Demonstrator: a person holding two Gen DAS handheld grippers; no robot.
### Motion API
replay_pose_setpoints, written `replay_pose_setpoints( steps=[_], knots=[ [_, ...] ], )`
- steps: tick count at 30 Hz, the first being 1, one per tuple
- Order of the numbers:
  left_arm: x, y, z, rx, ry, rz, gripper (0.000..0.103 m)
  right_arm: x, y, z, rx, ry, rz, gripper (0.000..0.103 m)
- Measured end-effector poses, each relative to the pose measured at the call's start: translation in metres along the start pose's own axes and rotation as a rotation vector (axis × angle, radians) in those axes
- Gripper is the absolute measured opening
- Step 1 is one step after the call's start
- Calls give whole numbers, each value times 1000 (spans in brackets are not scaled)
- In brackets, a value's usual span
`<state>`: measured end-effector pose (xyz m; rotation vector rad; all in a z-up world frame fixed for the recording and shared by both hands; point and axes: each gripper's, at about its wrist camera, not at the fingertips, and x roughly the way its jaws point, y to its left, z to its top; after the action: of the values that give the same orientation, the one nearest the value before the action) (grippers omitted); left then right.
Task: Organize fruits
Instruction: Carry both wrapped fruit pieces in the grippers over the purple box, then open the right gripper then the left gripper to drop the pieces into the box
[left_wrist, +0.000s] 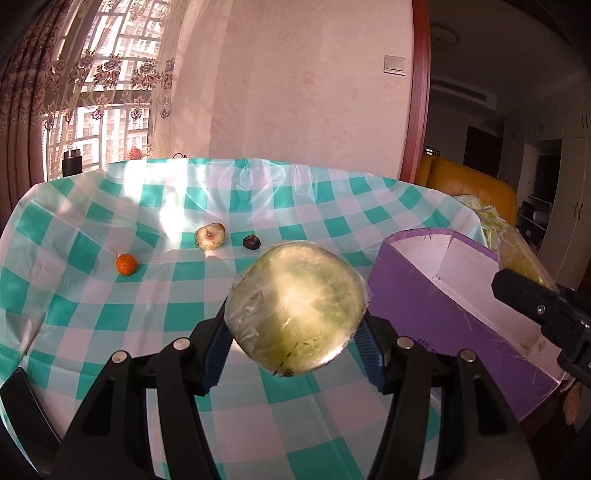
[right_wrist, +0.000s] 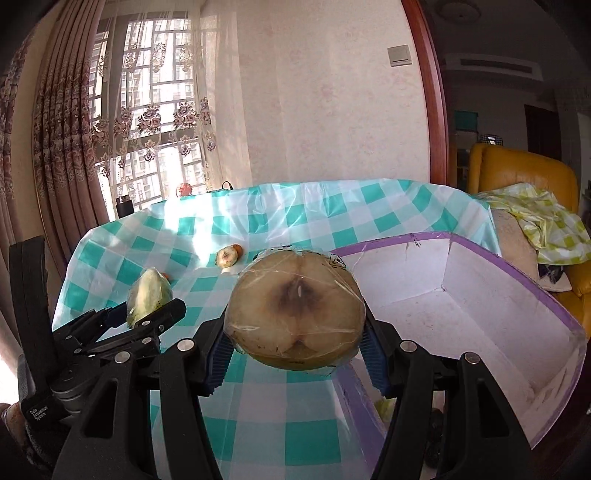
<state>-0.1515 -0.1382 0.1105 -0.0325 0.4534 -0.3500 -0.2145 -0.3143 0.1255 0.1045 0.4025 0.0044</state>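
Left gripper (left_wrist: 295, 338) is clamping a wrapped melon half (left_wrist: 297, 310); right gripper (right_wrist: 295, 341) is clamping a wrapped pear half (right_wrist: 295, 306), purple box (right_wrist: 480, 295) at 3 o'clock.

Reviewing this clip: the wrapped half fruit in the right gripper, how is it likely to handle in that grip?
The wrapped half fruit is covered in glossy cling film, so it may slip against the right gripper pads. It looks rigid, bulging past the jaws without sagging. Its rounded back suggests it could rock when set in the purple box, unless placed cut face down.
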Motion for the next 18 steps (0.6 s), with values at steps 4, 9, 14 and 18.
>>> replay_pose_setpoints(
  steps=[4, 9, 14, 18],
  knots=[
    [5, -43, 15, 67, 30, -101, 60, -5, -39, -3, 50, 29, -102, 59],
    [24, -102, 28, 184, 87, -197, 60, 0, -82, -12, 94, 99, -238, 59],
    [51, -152, 35, 274, 162, -267, 60, 15, -113, -20, 68, 194, -375, 60],
    [82, -181, 33, 323, 280, -290, 60, 28, -132, -27, 49, 263, -455, 60]
  ],
)
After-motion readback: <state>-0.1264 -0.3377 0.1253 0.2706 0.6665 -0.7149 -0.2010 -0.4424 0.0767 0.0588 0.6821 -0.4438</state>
